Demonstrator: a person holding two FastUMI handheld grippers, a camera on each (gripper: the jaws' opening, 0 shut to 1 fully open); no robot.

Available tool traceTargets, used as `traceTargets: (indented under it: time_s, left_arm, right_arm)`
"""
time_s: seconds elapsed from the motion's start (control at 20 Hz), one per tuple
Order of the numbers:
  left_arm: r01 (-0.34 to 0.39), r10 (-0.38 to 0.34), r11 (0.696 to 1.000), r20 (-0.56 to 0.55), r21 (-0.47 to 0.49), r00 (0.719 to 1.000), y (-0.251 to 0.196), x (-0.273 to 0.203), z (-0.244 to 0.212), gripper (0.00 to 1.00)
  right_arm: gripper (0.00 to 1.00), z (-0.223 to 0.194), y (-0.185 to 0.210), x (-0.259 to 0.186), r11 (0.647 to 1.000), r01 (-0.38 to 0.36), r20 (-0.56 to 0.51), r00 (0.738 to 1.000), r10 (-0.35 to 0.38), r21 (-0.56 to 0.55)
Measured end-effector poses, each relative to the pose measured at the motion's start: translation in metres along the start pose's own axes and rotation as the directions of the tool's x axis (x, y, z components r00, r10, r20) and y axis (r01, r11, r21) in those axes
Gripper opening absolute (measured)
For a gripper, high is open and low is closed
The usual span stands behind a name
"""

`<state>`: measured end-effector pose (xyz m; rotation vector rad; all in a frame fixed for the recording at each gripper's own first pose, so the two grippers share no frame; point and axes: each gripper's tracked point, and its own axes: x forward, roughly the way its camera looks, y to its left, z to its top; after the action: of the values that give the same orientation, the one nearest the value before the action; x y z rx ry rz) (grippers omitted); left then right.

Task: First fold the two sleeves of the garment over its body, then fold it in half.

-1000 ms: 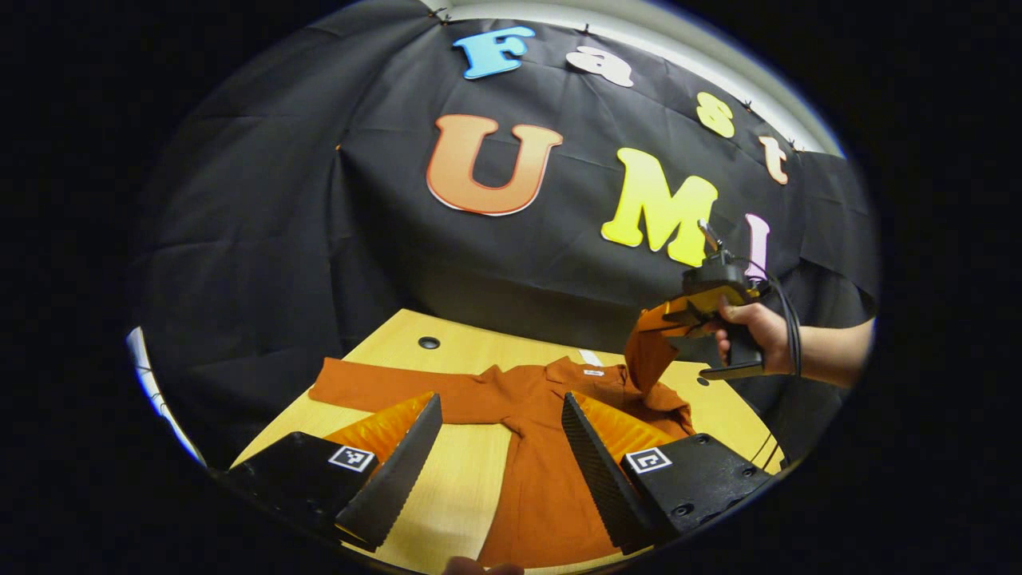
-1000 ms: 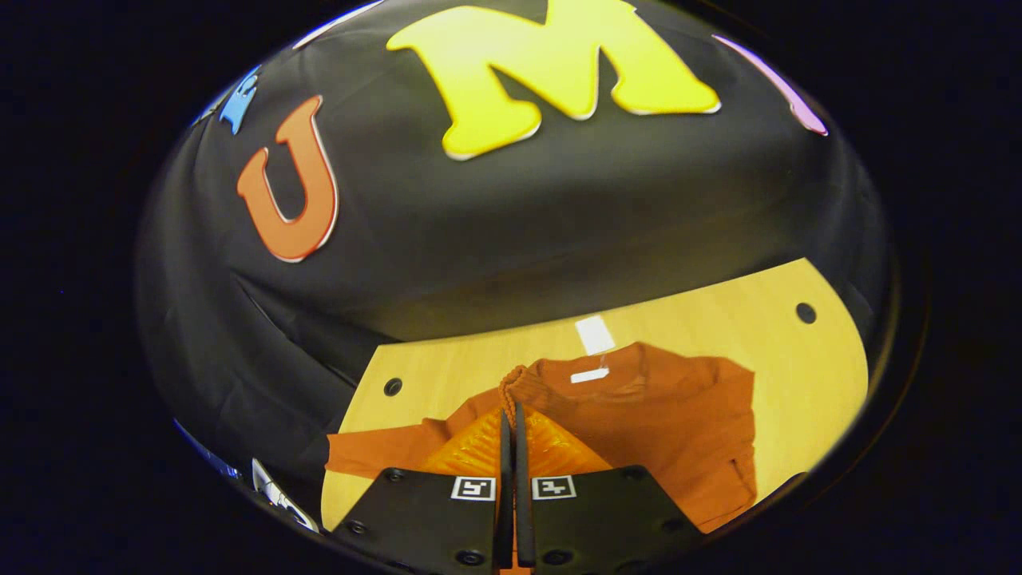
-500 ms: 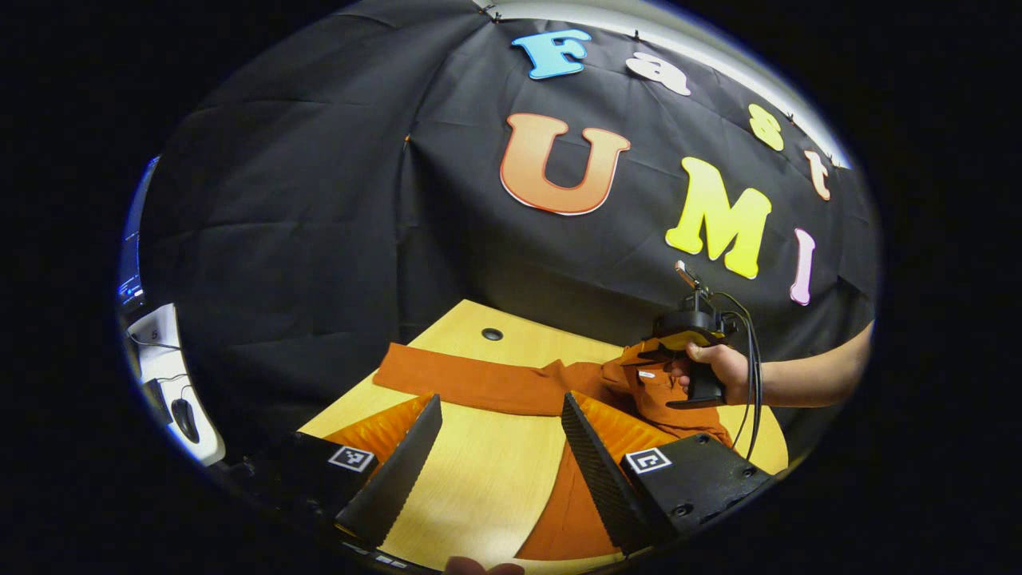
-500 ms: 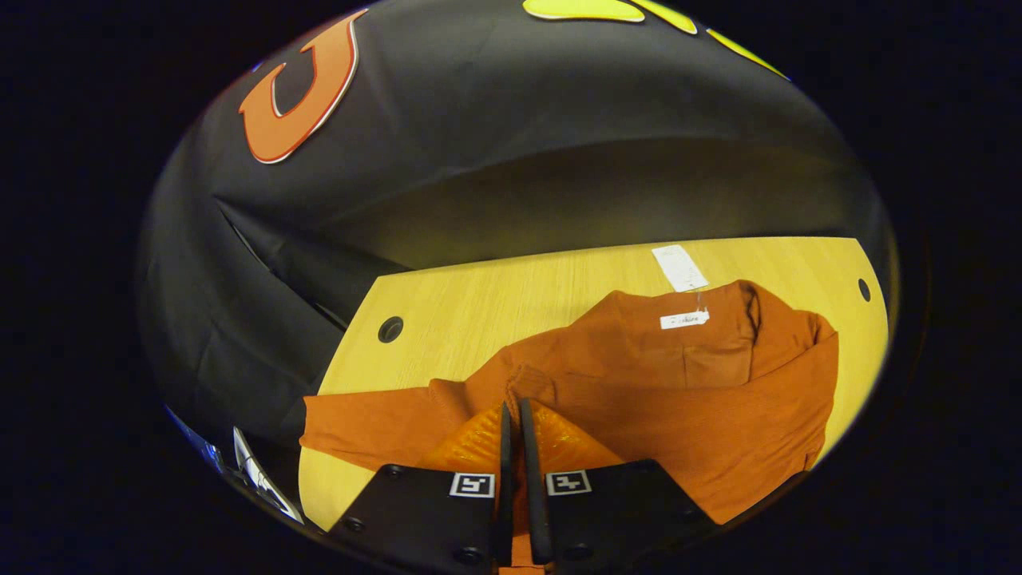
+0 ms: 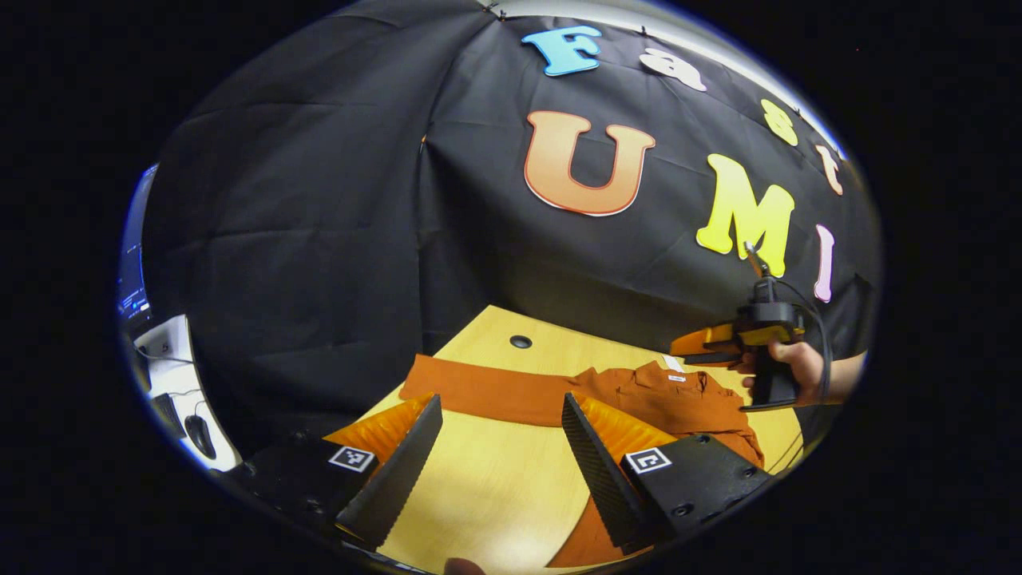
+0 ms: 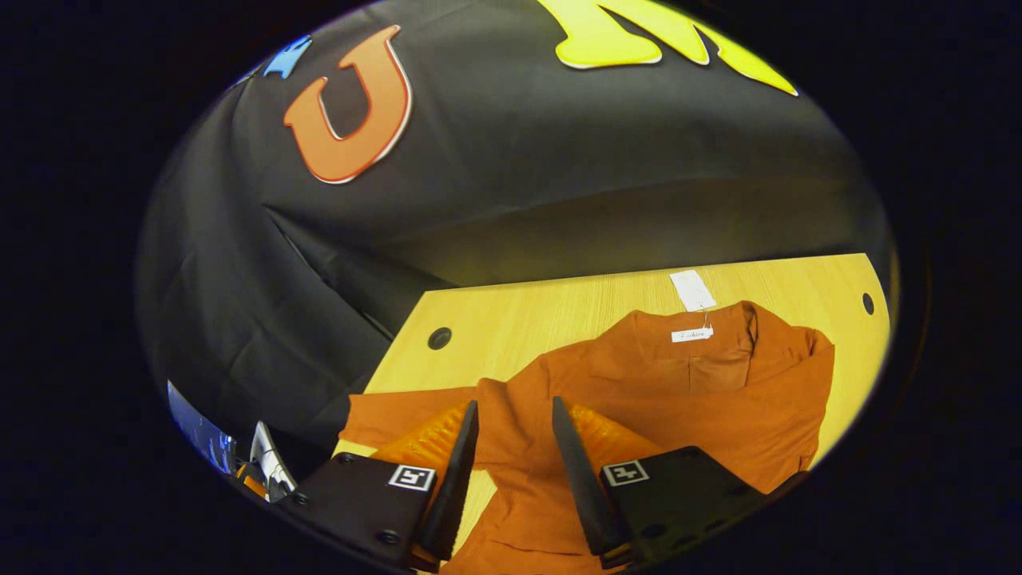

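An orange long-sleeved garment (image 5: 671, 395) lies on the wooden table (image 5: 479, 479), collar toward the wall. One sleeve lies folded across its body (image 6: 718, 399). The other sleeve (image 5: 479, 387) stretches flat out to the side, seen also as the sleeve (image 6: 391, 415) in the right gripper view. My left gripper (image 5: 501, 403) is open over bare table in front of that outstretched sleeve, holding nothing. My right gripper (image 6: 513, 407) is open just above the garment's body. In the left gripper view, the right gripper (image 5: 707, 345), held by a hand (image 5: 798, 367), hovers over the garment's far side.
A white paper tag (image 6: 691, 289) lies on the table behind the collar. The tabletop has round holes (image 6: 439, 338) (image 6: 867, 303) near its back corners. A white side desk with a mouse (image 5: 200, 435) stands at the left. The black cloth wall closes the back.
My right gripper carried the sleeve down across the body, then opened and let it go, lifting slightly. My left gripper stayed open and swung toward the outstretched sleeve.
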<state>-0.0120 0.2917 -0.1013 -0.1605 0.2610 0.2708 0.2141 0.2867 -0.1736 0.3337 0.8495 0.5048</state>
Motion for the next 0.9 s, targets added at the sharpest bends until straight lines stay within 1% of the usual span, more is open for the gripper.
traceTargets:
  time_s: [0.05, 0.1, 0.2, 0.25, 0.35, 0.4, 0.5, 0.55, 0.6, 0.65, 0.7, 0.75, 0.8, 0.85, 0.9]
  left_arm:
    - [0.011, -0.011, 1.0, -0.014, 0.003, 1.0, 0.005, 0.008, -0.002, 0.98]
    - [0.016, -0.015, 1.0, -0.028, 0.01, 0.999, 0.012, 0.018, -0.005, 0.98]
    - [0.05, -0.049, 0.999, -0.04, 0.02, 0.998, 0.03, 0.039, -0.001, 1.0]
    - [0.063, -0.063, 0.998, -0.038, 0.008, 0.997, 0.041, 0.055, 0.002, 0.98]
    - [0.098, -0.103, 0.993, -0.067, -0.071, 0.992, 0.063, 0.091, -0.003, 0.98]
    - [0.1, -0.11, 0.988, -0.084, -0.115, 0.99, 0.074, 0.11, -0.005, 0.99]
    - [0.084, -0.108, 0.982, -0.139, -0.168, 0.984, 0.097, 0.148, -0.016, 0.98]
    - [0.057, -0.086, 0.984, -0.171, -0.169, 0.982, 0.114, 0.168, -0.024, 0.99]
    - [0.044, -0.077, 0.985, -0.197, -0.165, 0.977, 0.125, 0.187, -0.031, 0.98]
    - [0.048, -0.085, 0.985, -0.226, -0.167, 0.97, 0.133, 0.202, -0.041, 0.99]
    - [0.057, -0.101, 0.983, -0.258, -0.172, 0.961, 0.139, 0.215, -0.048, 0.99]
    - [0.067, -0.116, 0.982, -0.288, -0.174, 0.951, 0.144, 0.23, -0.057, 0.99]
    - [0.072, -0.13, 0.98, -0.319, -0.187, 0.939, 0.149, 0.241, -0.067, 0.99]
    - [0.08, -0.152, 0.974, -0.346, -0.214, 0.926, 0.155, 0.253, -0.075, 0.99]
    - [0.076, -0.169, 0.964, -0.368, -0.254, 0.914, 0.158, 0.257, -0.082, 0.98]
  right_arm:
    - [0.63, -0.002, 0.007, -0.021, 0.999, -0.029, -0.001, 1.0, 0.029, 0.033]
    - [0.57, -0.002, 0.015, -0.044, 0.996, -0.068, 0.002, 0.998, 0.068, 0.065]
    - [0.57, -0.008, 0.017, -0.092, 0.99, -0.12, 0.01, 0.993, 0.12, 0.074]
    - [0.63, -0.013, 0.011, -0.115, 0.989, -0.13, 0.008, 0.992, 0.13, 0.067]
    - [0.63, -0.032, 0.008, -0.161, 0.981, -0.165, -0.041, 0.985, 0.17, 0.105]
    - [0.63, -0.037, 0.005, -0.182, 0.976, -0.176, -0.054, 0.981, 0.185, 0.13]
    - [0.63, -0.039, -0.012, -0.215, 0.974, -0.177, -0.038, 0.982, 0.184, 0.14]
    - [0.56, -0.038, -0.02, -0.229, 0.976, -0.173, -0.018, 0.984, 0.177, 0.136]
    - [0.57, -0.036, -0.026, -0.24, 0.975, -0.171, -0.007, 0.985, 0.174, 0.141]
    - [0.64, -0.037, -0.028, -0.25, 0.973, -0.173, 0.004, 0.985, 0.175, 0.15]
    - [0.58, -0.037, -0.034, -0.258, 0.976, -0.17, 0.012, 0.985, 0.17, 0.139]
    - [0.66, -0.038, -0.041, -0.265, 0.981, -0.159, 0.015, 0.987, 0.158, 0.114]
    - [0.63, -0.04, -0.046, -0.271, 0.985, -0.15, 0.017, 0.989, 0.149, 0.085]
    - [0.72, -0.045, -0.045, -0.275, 0.987, -0.149, 0.017, 0.989, 0.148, 0.063]
    - [0.72, -0.049, -0.045, -0.279, 0.987, -0.151, 0.012, 0.989, 0.15, 0.051]
